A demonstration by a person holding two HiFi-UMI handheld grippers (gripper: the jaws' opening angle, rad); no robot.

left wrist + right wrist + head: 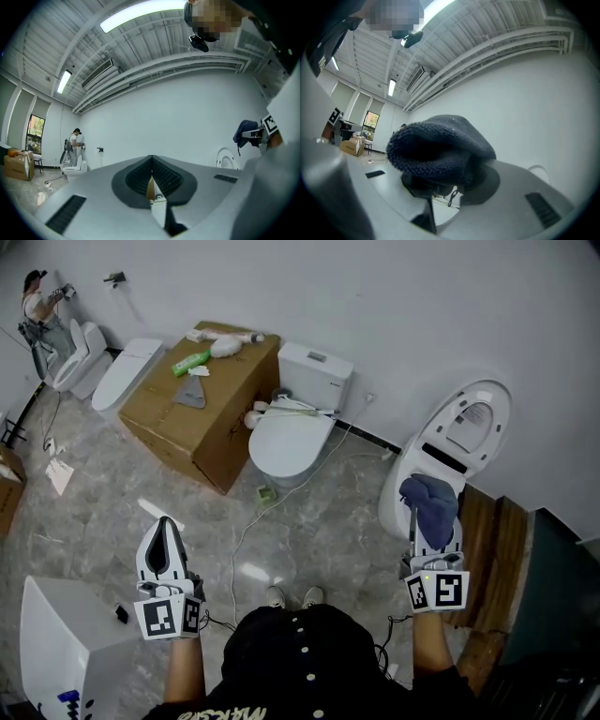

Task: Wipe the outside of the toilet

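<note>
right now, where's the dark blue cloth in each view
Head view: the dark blue cloth is at lower right, in front of the open toilet.
Left gripper view: small, near the right edge at mid-height.
Right gripper view: centre of the picture, bunched over the jaws.
Shared landmark: the raised toilet lid, close to the cloth in the head and left gripper views.

Bare industrial hall, several toilets [286, 442] on marble floor [169, 498], cardboard box [161, 432], exposed ceiling pipes [187, 65]

Black shirt [302, 664] with white buttons [299, 627]; pale shoes [292, 597]
</note>
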